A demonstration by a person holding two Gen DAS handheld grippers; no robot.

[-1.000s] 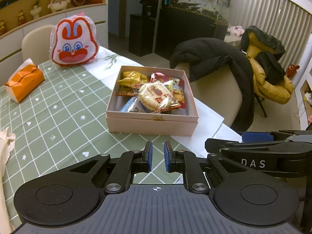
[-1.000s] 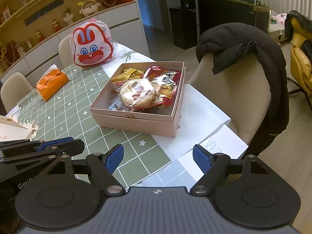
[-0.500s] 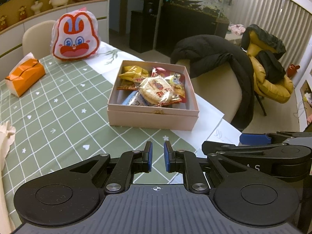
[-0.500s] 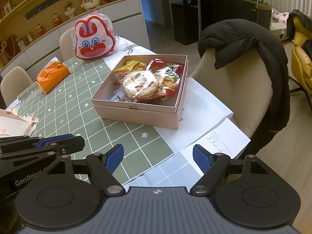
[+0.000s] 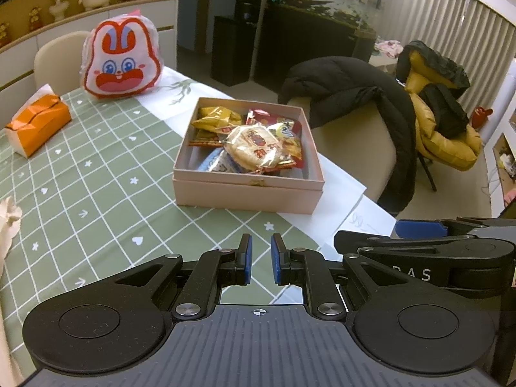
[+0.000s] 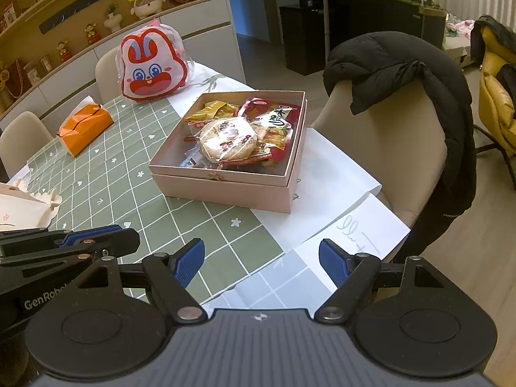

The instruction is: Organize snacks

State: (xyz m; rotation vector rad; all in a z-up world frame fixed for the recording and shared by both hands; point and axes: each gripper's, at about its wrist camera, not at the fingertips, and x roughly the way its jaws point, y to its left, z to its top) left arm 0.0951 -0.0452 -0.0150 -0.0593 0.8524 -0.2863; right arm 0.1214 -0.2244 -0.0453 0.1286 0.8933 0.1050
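Already the snacks (image 5: 254, 143) lay heaped inside the pink box (image 5: 246, 190), which stood on the green checked tablecloth (image 5: 96, 187) ahead of both claws and well apart from them. A round rice cracker pack (image 6: 227, 140) sat on top, with a yellow packet (image 5: 216, 117) and a red packet (image 6: 274, 113) behind it toward the box's far side. No loose snack showed on the cloth between the claws and the box.

The left gripper (image 5: 259, 259) held nothing, its blue pads drawn close with only a narrow slit between them. The right gripper (image 6: 262, 262) was spread wide and was also empty; its near side hung over the white paper (image 6: 358, 229) at the table edge.

Such a scene fitted either a full box about to be sorted or a box just filled, so which step was in hand could not be settled. If a packet were to be handled, the wide right claw seemed better placed, since the box lay ahead and slightly to its left. Crinkly wrappers would likely slip, so a grip on a sealed edge would be safer than one across the brittle cracker. The left claw could steady the box's near wall.
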